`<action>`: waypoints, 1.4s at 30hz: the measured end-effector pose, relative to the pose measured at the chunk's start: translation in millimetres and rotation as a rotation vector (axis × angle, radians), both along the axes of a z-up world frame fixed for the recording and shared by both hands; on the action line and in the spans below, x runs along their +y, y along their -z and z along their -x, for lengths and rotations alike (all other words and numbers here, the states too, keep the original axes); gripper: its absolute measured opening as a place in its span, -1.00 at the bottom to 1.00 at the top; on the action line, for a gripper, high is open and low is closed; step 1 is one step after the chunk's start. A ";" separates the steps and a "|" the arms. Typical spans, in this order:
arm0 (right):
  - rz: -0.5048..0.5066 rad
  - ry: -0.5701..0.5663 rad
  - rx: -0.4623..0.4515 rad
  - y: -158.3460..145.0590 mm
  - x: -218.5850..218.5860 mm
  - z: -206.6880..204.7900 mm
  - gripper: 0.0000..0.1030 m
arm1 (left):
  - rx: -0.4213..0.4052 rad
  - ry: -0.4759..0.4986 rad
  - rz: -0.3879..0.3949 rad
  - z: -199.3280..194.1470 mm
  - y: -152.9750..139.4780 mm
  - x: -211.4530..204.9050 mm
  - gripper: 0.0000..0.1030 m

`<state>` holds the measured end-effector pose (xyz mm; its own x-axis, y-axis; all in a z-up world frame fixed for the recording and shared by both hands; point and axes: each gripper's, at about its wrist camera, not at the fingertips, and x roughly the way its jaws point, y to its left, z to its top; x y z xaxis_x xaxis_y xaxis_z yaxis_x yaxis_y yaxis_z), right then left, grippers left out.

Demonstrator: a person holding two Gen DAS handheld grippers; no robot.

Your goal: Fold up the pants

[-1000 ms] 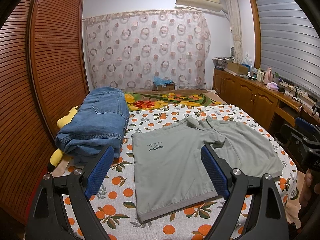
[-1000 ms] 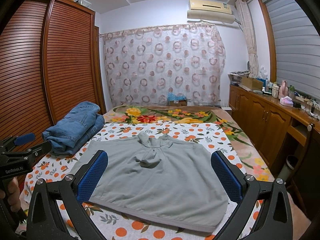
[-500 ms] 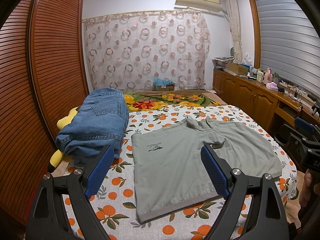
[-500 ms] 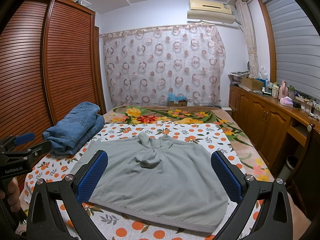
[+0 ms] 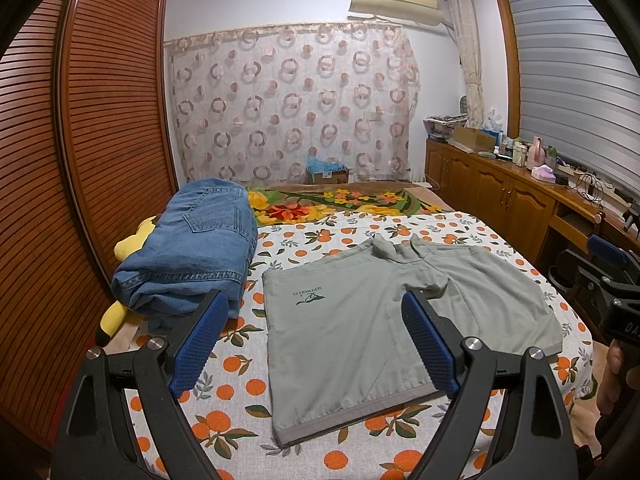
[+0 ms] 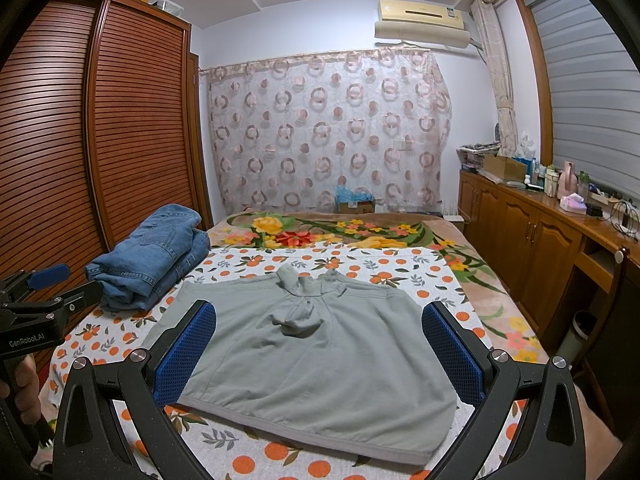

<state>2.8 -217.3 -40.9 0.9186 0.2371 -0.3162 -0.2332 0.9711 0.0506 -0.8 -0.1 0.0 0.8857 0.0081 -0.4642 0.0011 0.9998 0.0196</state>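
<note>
Grey-green shorts [image 5: 384, 328] lie spread flat on the orange-print bedsheet [image 5: 232, 364], waistband nearest me, legs pointing away; they also show in the right wrist view [image 6: 320, 348]. My left gripper [image 5: 316, 344] is open and empty, hovering above the near left part of the shorts. My right gripper [image 6: 320, 356] is open and empty, hovering above the near edge of the shorts. Each gripper shows at the edge of the other's view.
Folded blue jeans [image 5: 192, 252] are stacked at the bed's left side, over a yellow plush toy [image 5: 128, 240]. A slatted wooden wardrobe [image 5: 80, 160] stands to the left. A wooden cabinet [image 6: 532, 248] with clutter runs along the right. A flowered blanket [image 6: 328, 236] covers the far end.
Both views have shifted very slightly; the grippers stay open and the shorts have not moved.
</note>
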 end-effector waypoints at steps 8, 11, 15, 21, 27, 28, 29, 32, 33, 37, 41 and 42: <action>0.000 0.000 -0.001 -0.1 -0.4 0.1 1.00 | -0.001 0.000 0.000 0.3 -0.1 -0.1 0.73; -0.001 0.000 -0.001 -0.1 -0.5 0.1 1.00 | -0.001 0.000 0.000 0.3 -0.1 0.1 0.73; 0.000 -0.001 0.001 0.0 -0.4 0.0 1.00 | -0.001 0.001 0.001 0.2 0.0 0.1 0.73; 0.002 -0.001 0.007 0.5 -0.4 -0.5 1.00 | 0.019 0.013 0.005 -4.9 -15.3 -0.6 0.73; 0.011 0.012 0.026 2.7 -9.0 -5.4 1.00 | 0.064 0.057 0.021 -14.7 -2.1 -9.1 0.73; 0.014 0.012 0.031 3.3 -9.4 -8.2 0.99 | 0.071 0.066 0.023 -17.8 4.0 -8.0 0.73; 0.017 0.009 0.034 3.8 -10.9 -9.5 0.98 | 0.077 0.071 0.023 -19.9 6.2 -8.2 0.73; 0.031 0.002 0.046 6.3 -15.7 -14.5 0.86 | 0.093 0.090 0.027 -26.6 14.0 -8.4 0.73; 0.035 0.001 0.055 7.4 -17.6 -16.8 0.83 | 0.098 0.095 0.025 -28.3 17.1 -9.0 0.73; 0.048 -0.004 0.088 10.0 -29.1 -27.4 0.46 | 0.127 0.119 0.023 -36.7 29.4 -12.2 0.73; 0.064 -0.009 0.114 9.0 -39.0 -37.1 0.18 | 0.151 0.139 0.018 -42.9 37.4 -16.3 0.73; 0.065 -0.008 0.123 9.0 -42.1 -40.7 0.17 | 0.160 0.143 0.017 -46.3 40.1 -16.9 0.73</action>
